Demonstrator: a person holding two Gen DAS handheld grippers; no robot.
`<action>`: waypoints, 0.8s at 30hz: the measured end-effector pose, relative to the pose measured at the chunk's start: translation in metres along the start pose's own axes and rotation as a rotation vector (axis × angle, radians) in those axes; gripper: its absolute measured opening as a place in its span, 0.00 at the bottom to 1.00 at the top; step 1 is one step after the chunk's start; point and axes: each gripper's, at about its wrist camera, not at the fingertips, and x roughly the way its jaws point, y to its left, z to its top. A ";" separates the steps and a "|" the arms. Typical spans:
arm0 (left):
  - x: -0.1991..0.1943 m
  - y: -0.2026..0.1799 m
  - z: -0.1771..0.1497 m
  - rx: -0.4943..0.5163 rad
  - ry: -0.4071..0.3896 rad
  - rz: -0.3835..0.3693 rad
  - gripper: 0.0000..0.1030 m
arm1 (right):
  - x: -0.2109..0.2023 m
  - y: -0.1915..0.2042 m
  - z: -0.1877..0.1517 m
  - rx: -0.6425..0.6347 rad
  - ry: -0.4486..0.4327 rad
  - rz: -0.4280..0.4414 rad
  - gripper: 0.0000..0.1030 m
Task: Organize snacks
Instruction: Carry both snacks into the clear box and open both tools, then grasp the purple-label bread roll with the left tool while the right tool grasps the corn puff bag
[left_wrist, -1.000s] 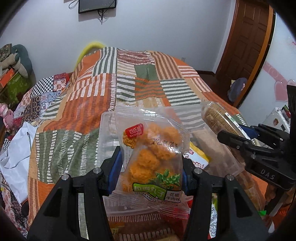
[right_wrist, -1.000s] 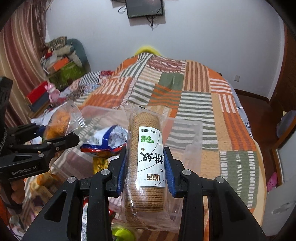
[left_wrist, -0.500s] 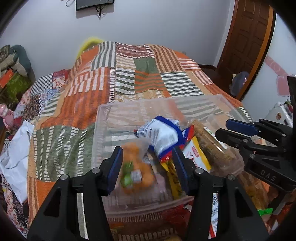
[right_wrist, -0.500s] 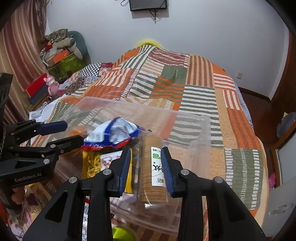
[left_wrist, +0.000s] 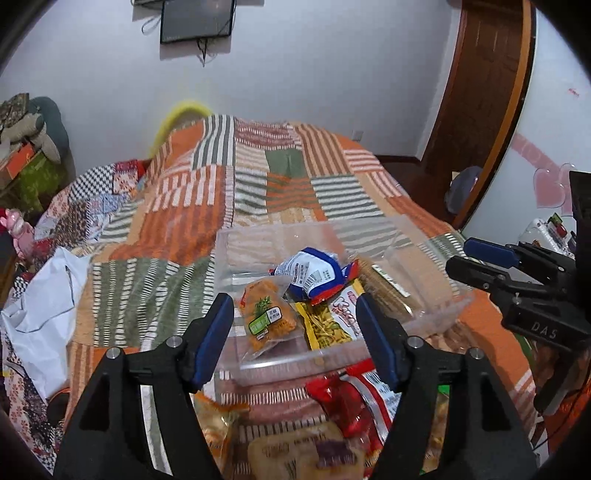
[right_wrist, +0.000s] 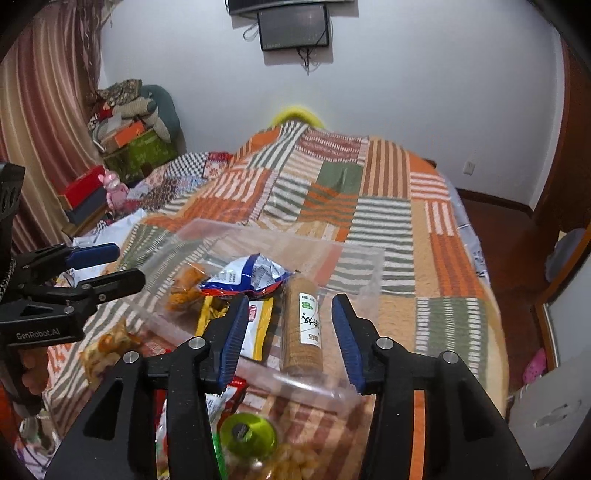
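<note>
With both my left hand-held gripper (left_wrist: 293, 314) and right hand-held gripper (right_wrist: 288, 325) just opened, holding nothing, the crinkly orange snack pouch (left_wrist: 266, 314) and fragile clear-wrapped biscuit roll (right_wrist: 302, 328) lie in the clear plastic bin (left_wrist: 280, 363) on the bed; grab mid-body, gently.

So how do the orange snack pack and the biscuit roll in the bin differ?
The orange snack pack is a flat, lumpy pouch with a green label; the biscuit roll is a long cylinder with a white label. The pack lies at the clear bin's left side, the roll at its right. Both are transparent-wrapped and lie loose, held by neither gripper.
</note>
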 end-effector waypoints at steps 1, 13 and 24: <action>-0.008 -0.001 -0.001 0.000 -0.009 -0.003 0.67 | -0.006 0.000 -0.001 0.000 -0.010 -0.003 0.44; -0.057 -0.004 -0.042 -0.006 -0.009 0.005 0.68 | -0.049 0.001 -0.038 -0.033 -0.032 -0.055 0.50; -0.066 0.004 -0.086 -0.036 0.054 0.023 0.68 | -0.044 -0.009 -0.086 0.026 0.084 -0.060 0.51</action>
